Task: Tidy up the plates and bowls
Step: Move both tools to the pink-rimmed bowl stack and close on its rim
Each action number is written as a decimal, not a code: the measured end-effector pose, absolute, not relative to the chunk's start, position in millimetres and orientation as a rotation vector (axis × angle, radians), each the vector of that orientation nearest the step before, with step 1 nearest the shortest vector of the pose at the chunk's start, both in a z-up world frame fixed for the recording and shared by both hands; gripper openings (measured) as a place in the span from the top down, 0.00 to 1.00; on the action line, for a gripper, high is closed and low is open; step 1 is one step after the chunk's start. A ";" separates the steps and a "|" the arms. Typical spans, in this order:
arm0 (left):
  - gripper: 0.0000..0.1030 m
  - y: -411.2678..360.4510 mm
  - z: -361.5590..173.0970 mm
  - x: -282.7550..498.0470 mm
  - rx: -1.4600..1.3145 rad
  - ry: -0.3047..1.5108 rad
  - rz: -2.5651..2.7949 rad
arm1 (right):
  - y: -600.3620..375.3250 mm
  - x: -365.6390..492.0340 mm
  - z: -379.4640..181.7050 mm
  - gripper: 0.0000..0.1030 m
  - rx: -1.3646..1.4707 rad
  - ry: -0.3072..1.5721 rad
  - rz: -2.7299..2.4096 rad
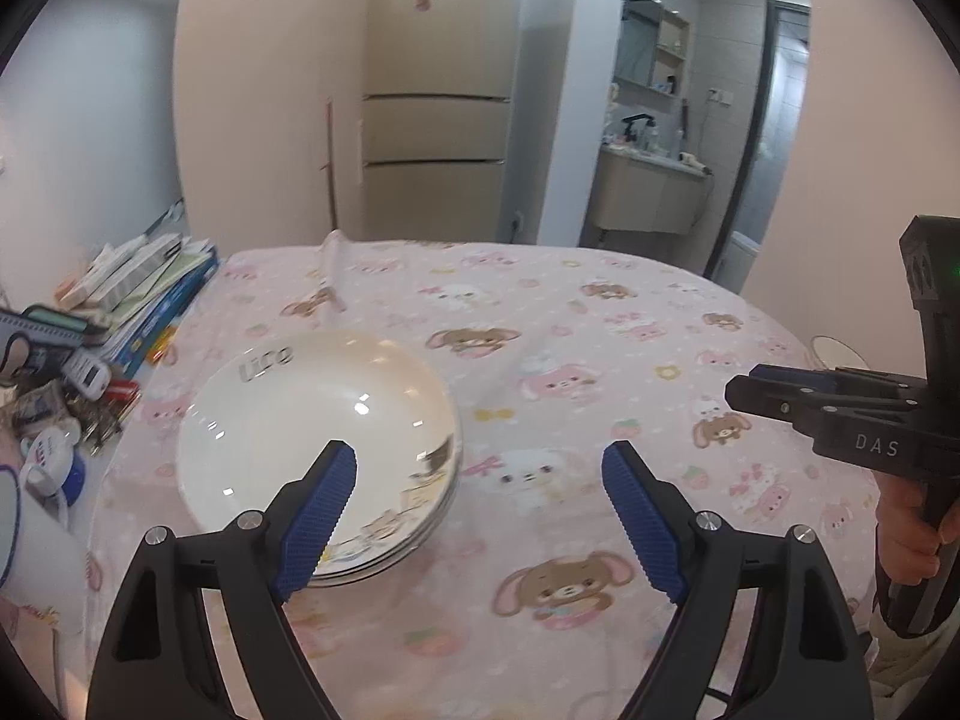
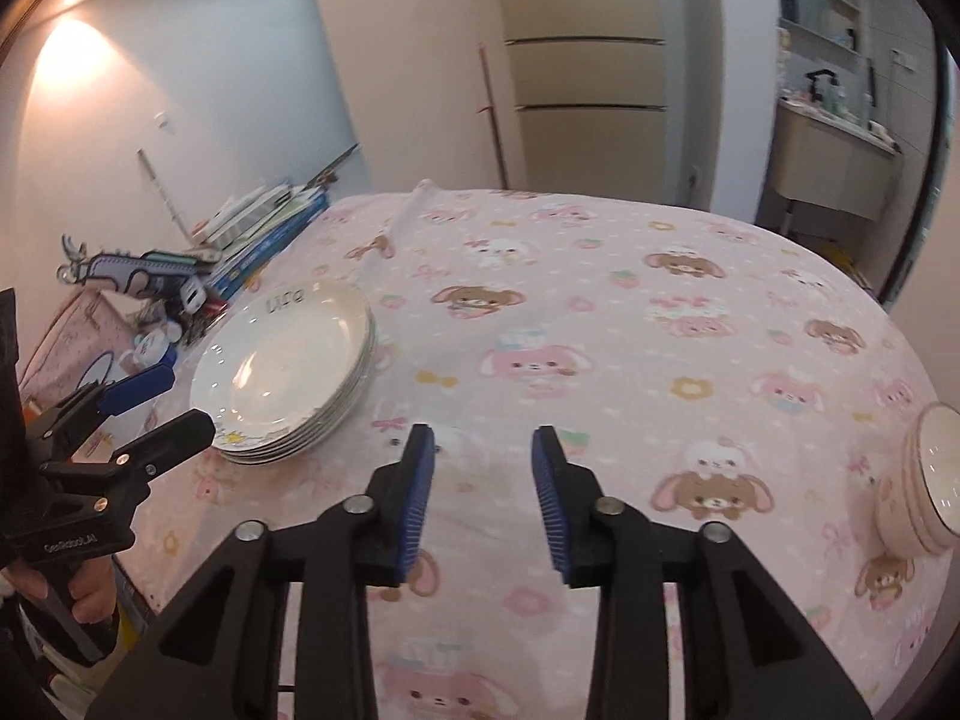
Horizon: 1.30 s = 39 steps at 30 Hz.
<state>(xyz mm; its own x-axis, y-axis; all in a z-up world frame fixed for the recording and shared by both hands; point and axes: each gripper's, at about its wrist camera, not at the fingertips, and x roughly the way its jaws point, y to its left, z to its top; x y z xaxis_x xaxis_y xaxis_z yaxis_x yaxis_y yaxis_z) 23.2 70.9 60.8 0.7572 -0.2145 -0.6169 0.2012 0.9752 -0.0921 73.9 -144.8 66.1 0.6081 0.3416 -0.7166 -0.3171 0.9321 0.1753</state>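
Left wrist view: the left gripper (image 1: 480, 468) was held wide and empty, the stack of plates (image 1: 318, 450) seen at centre left. Right wrist view: the right gripper (image 2: 483, 450) was spread empty, stacked bowls (image 2: 927, 480) at the right edge.

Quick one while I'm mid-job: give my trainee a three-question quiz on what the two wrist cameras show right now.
1. True or false: the left gripper grips the stack of white ceramic plates.
2. Which is nearest the stack of pink bowls? A) the table's right edge B) the pile of books C) the plates
3. Fill in: both grippers' blue fingers are ____.

Key: 1 false, it hangs open by the plates. 2 A. 3 open; the right gripper holds nothing over the pink cartoon tablecloth.
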 end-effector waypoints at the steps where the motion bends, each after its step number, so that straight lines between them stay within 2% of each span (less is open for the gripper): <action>1: 0.16 66.0 60.5 22.6 -0.017 0.667 -0.240 | -151.7 71.6 65.5 0.64 0.040 0.825 0.363; 7: 0.16 28.0 57.1 24.3 -0.002 0.631 -0.292 | -189.3 51.8 69.7 0.48 0.038 0.690 0.211; 10: 0.16 13.4 54.0 26.4 0.006 0.623 -0.316 | -203.9 41.4 71.3 0.34 0.020 0.613 0.139; 14: 0.16 -4.9 52.3 27.1 0.027 0.609 -0.329 | -224.9 30.8 70.3 0.21 0.049 0.565 0.114; 20: 0.16 -30.8 52.1 29.8 0.046 0.601 -0.358 | -251.8 24.6 60.4 0.12 0.086 0.549 0.079; 30: 0.16 -85.0 61.7 35.5 0.104 0.510 -0.400 | -301.7 15.1 58.4 0.11 0.055 0.501 -0.031; 39: 0.16 -164.4 51.1 55.9 0.159 0.564 -0.519 | -343.6 19.1 54.8 0.10 -0.057 0.543 -0.134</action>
<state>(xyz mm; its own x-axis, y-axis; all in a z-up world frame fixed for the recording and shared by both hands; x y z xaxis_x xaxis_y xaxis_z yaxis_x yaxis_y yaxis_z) 55.9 -164.4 51.1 0.7209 -0.4250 -0.5474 0.5102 0.8600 0.0042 19.1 -343.6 54.8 0.8475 -0.1422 -0.5113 0.1121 0.9897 -0.0895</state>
